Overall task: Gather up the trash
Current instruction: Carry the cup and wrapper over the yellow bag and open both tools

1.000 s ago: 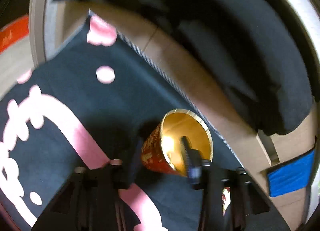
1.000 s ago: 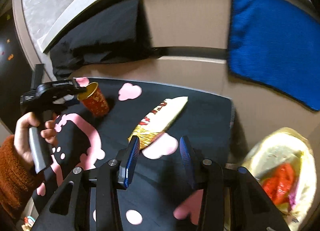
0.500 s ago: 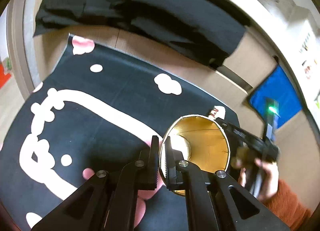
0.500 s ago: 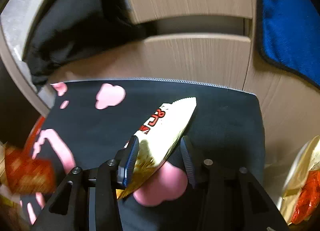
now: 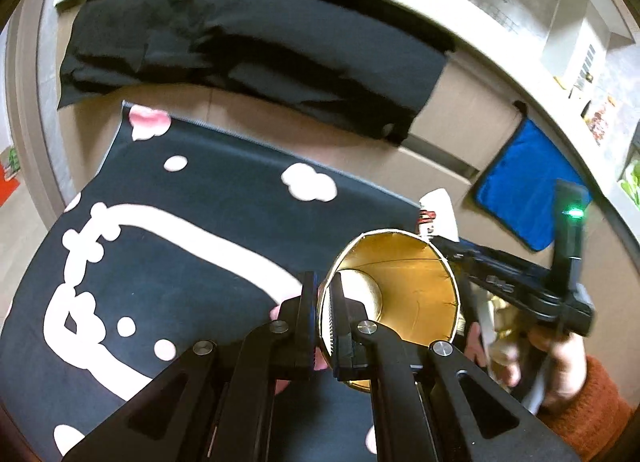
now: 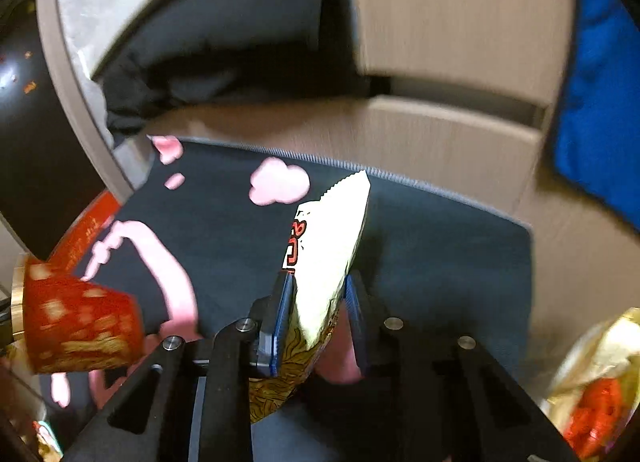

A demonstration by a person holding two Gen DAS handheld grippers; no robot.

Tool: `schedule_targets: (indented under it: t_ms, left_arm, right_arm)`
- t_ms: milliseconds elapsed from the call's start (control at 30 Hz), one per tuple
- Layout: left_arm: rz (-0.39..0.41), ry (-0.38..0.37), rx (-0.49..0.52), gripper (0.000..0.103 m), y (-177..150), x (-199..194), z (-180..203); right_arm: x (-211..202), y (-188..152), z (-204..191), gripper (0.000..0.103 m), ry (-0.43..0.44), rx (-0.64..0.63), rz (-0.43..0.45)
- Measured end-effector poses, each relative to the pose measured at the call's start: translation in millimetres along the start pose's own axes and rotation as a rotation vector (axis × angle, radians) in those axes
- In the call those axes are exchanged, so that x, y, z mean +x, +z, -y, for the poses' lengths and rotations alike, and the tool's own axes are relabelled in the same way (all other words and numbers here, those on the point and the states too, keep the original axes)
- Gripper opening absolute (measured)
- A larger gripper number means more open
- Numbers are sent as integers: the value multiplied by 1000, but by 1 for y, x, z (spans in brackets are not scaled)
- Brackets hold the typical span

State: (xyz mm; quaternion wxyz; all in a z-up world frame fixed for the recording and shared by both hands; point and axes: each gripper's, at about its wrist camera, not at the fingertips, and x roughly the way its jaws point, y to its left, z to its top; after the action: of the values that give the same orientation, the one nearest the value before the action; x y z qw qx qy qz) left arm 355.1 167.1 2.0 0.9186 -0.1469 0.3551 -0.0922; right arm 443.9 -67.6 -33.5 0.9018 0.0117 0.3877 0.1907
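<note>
In the left wrist view, the paper cup (image 5: 400, 294) is seen clamped by its rim: the left gripper (image 5: 324, 314) is pressed together on the thin wall, one finger inside the gold lining and one outside, with the cup carried clear of the dark mat (image 5: 180, 262) and its mouth turned toward the camera. The cup is judged light and empty, but its wall is soft card that buckles easily, so the rolled rim is the stiffest place to be held. To the right, a hand (image 5: 560, 362) is seen on the other tool. In the right wrist view, the snack wrapper (image 6: 328, 246) is seen between the fingers of the right gripper (image 6: 316, 318), whose jaws are closing on its lower part; the left pad lies against the film, while contact on the right side cannot be told. The wrapper stands up off the mat, its serrated end uppermost. It is judged nearly weightless, limp and slick, so a hold well in from the edge is favoured. The cup appears at lower left here, blurred.
</note>
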Motion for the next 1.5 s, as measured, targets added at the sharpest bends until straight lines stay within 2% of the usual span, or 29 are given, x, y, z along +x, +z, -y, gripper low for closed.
schedule_targets:
  t_ms: [333, 500, 700, 833, 1100, 1267, 1500]
  left_arm:
    - [123, 3, 143, 5, 3, -35, 85]
    - [168, -3, 207, 5, -2, -40, 131]
    - [227, 6, 290, 5, -12, -38, 192]
    - [224, -28, 314, 5, -19, -32, 222]
    - [161, -99, 338, 5, -38, -7, 266]
    - [100, -143, 344, 5, -48, 19, 285]
    - [11, -175, 341, 5, -63, 62, 302]
  right_arm:
    - [-144, -14, 19, 25, -46, -32, 168]
    - [-189, -26, 31, 25, -97, -68, 227]
    - [-237, -44, 66, 25, -174, -85, 303]
    - [-258, -58, 90, 25, -217, -72, 326]
    - [-277, -83, 137, 25, -275, 3, 327]
    - [-274, -95, 158, 25, -318, 30, 316]
    - [-258, -108, 184, 26, -325, 71, 270]
